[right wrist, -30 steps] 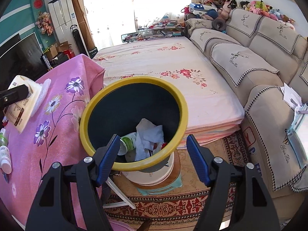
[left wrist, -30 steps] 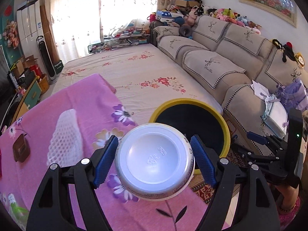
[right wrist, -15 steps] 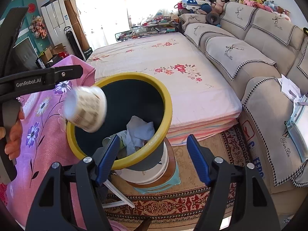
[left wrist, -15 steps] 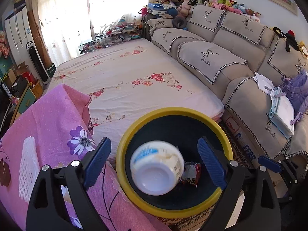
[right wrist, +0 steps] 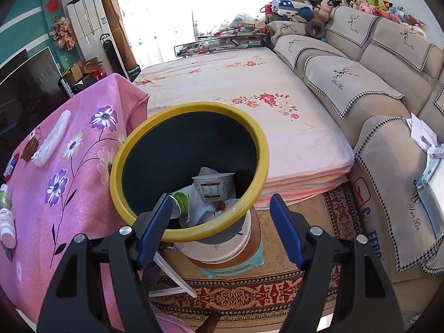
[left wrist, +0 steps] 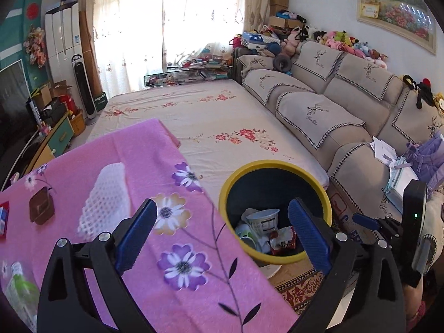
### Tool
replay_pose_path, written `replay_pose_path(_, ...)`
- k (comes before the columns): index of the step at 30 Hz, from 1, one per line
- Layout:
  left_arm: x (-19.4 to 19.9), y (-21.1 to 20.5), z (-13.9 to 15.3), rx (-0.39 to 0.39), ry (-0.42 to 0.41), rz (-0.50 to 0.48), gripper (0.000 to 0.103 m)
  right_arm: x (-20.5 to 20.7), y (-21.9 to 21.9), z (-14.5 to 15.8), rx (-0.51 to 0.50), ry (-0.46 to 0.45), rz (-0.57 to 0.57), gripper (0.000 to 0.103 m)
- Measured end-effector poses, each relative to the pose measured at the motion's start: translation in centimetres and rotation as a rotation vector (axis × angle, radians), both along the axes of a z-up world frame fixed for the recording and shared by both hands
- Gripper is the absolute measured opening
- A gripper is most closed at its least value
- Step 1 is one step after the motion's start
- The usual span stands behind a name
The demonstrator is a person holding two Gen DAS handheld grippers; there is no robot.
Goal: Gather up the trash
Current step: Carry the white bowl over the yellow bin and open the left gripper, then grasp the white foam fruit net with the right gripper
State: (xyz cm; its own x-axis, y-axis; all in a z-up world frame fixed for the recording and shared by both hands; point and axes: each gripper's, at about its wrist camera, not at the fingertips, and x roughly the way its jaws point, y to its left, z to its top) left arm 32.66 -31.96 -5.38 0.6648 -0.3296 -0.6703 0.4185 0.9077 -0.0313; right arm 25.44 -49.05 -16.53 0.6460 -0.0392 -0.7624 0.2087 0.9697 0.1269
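The left gripper [left wrist: 222, 236] hangs over the edge of the pink flowered cloth [left wrist: 144, 172], its 2 blue-padded fingers [left wrist: 136, 231] wide apart and opening further, with nothing between them. Just ahead of its right finger and lower down stands the bin [left wrist: 316, 183], dark inside with a yellow rim. In the bin lies a white cup [left wrist: 263, 219] tipped on its side, with a red wrapper [left wrist: 285, 240] beside it and crumpled paper under both. Ahead of the left finger on the cloth lie a white foam net [left wrist: 106, 194] and a small brown packet [left wrist: 41, 206]; a green-labelled bottle [left wrist: 19, 285] lies off to the left of that finger.

The right gripper [right wrist: 219, 227] hovers over the near rim of the bin [right wrist: 194, 108], its jaws apart and empty; the left finger overlaps the rim, but whether it touches cannot be told. Directly ahead, inside the bin, the white cup [right wrist: 213, 187] rests on a crumpled tissue [right wrist: 202, 211] next to a green-and-white carton [right wrist: 180, 198]. The bin sits on a stack of white and teal tubs [right wrist: 230, 252] on a patterned rug [right wrist: 249, 291]. Beyond lie a bed [right wrist: 236, 83] and, to the right, a sofa [right wrist: 374, 83].
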Motion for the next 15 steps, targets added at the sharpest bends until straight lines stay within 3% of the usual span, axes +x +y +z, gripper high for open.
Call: replay_pose_path(15,-6.7,21.0,-0.6,-0.064,-0.002,0.312,0.098,3.3,10.4,2.8,-0.063,-0.014,0.199,0.07)
